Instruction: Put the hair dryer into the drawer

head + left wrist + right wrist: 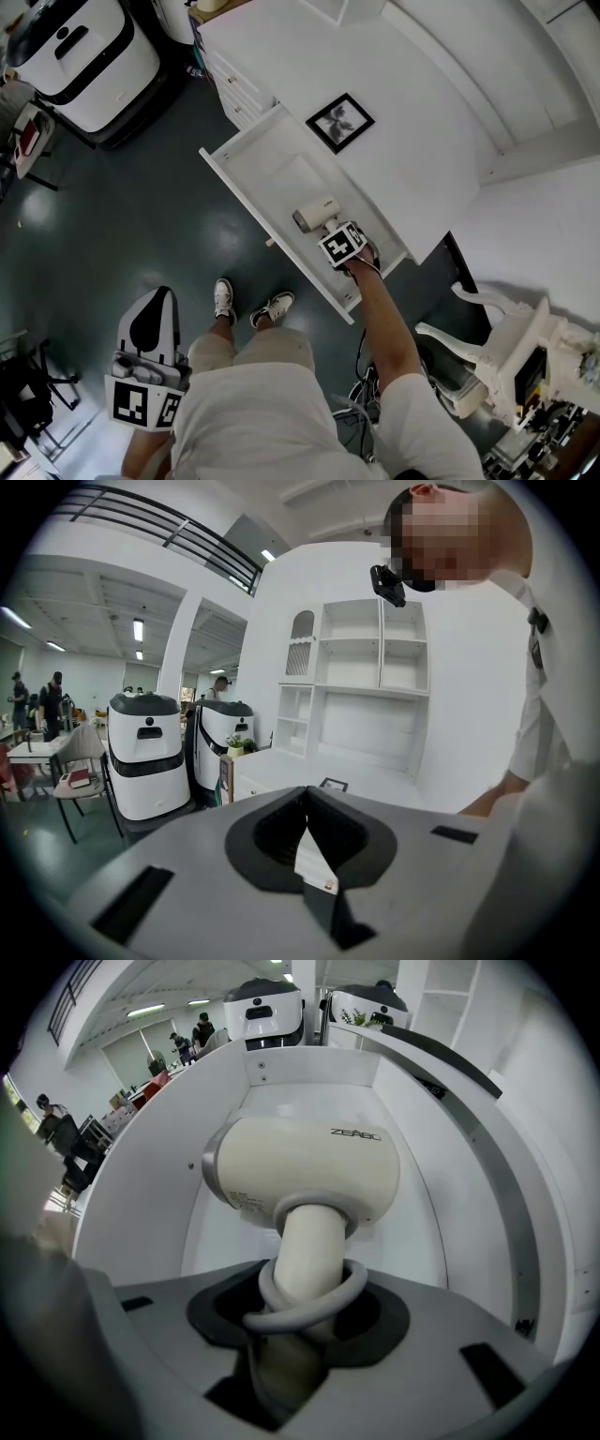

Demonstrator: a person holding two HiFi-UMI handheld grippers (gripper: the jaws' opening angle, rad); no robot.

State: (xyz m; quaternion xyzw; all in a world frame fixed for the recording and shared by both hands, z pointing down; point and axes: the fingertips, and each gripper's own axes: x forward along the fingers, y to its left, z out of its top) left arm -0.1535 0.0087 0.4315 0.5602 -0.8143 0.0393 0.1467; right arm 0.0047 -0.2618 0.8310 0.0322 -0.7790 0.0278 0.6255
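**Head view.** A person stands before a white table (422,122) whose drawer (246,202) is pulled fully open. The right gripper (342,246) reaches steeply down into the drawer near its right end. The hair dryer (314,214) lies within the drawer's outline, its barrel pointing towards the drawer front. The left gripper (148,361) is held low at the person's left side, well apart from the drawer. A framed picture (339,122) lies on the table top behind the drawer.

**Right gripper view.** This view alone shows the grip. The jaws are clenched on the hair dryer's handle, and the barrel stands crosswise above them, inside the drawer's white walls. Whether the barrel rests on the drawer floor cannot be settled from either view.

**Left gripper view.** Its jaws are closed together with nothing between them. It points nearly level and shows what the head view does not: a white shelving unit (375,667) rising behind the table, and two white-and-black machines (145,752) standing side by side on the floor.

**Task item.** The hair dryer is cream-coloured, with a short rounded barrel and a round handle. A grey cord (309,1297) is looped round the handle just above the jaws. There is small dark lettering on the barrel, and a block of fine print too small to read.
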